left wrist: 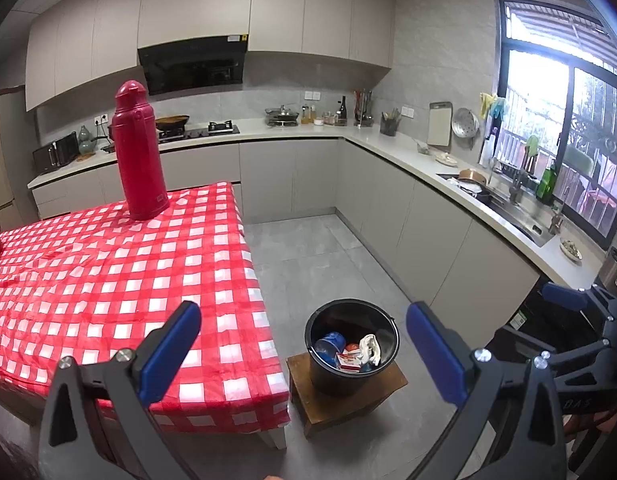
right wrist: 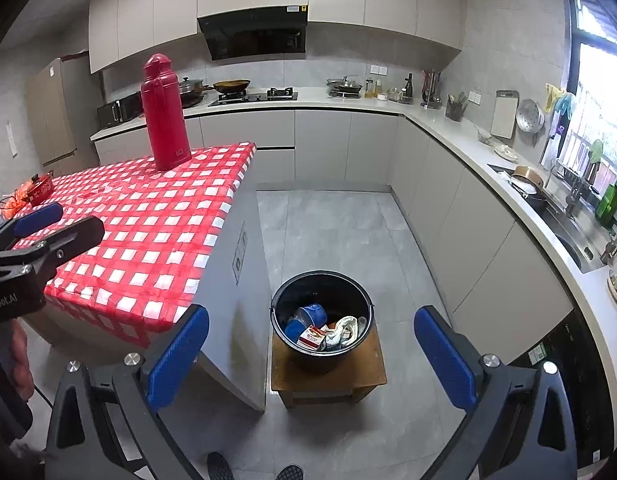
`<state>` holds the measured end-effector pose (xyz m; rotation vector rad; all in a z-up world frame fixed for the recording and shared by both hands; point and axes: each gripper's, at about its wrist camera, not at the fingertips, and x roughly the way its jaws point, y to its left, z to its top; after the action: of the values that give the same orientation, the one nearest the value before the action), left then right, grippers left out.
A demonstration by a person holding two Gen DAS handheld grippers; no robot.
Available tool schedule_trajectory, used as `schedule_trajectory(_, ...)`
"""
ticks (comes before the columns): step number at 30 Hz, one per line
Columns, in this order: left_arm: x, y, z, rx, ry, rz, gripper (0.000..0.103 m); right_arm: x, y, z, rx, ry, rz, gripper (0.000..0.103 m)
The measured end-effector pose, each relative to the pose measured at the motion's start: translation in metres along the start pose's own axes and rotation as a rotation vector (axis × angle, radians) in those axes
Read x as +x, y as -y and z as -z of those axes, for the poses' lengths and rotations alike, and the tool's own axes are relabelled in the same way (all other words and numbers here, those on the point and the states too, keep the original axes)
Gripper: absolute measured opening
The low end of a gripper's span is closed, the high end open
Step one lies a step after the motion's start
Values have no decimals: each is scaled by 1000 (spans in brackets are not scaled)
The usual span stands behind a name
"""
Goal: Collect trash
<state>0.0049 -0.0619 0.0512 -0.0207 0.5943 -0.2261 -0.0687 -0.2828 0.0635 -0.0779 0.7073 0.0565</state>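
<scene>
Both hand-held tools hung in the air at the near end of the kitchen, neither touching anything. The left gripper [left wrist: 304, 354] stood with its 2 blue pads spread wide and nothing between them, and the right gripper [right wrist: 311, 354] was just as wide and just as bare. The trash [right wrist: 328, 330] lay in the black bucket [right wrist: 276, 300]: a blue cup, a small red and white carton and a crumpled white wrapper, heaped on the bottom. The bucket sat on a low wooden stool [right wrist: 368, 376] on the grey floor, just right of the table. The table's red checked cloth [left wrist: 108, 280] showed no litter that I could make out; only a tall red thermos [left wrist: 138, 152] stood toward its far end, with a small red pot [right wrist: 40, 192] at the far left edge. To my eye the collecting was at or near its close, with the last piece seemingly dropped in and both tools free. The next move, I judged, called for a look over the cloth and floor for any stray scrap, and, failing that, for drawing both grippers away without knocking the bucket off its stool.
</scene>
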Motion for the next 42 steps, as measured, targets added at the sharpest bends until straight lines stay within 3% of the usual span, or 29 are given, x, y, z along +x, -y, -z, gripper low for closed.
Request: schedule_trajectory(42, -2, 15, -6, 12, -7, 7, 103, 3, 13, 3, 20, -8, -4, 103)
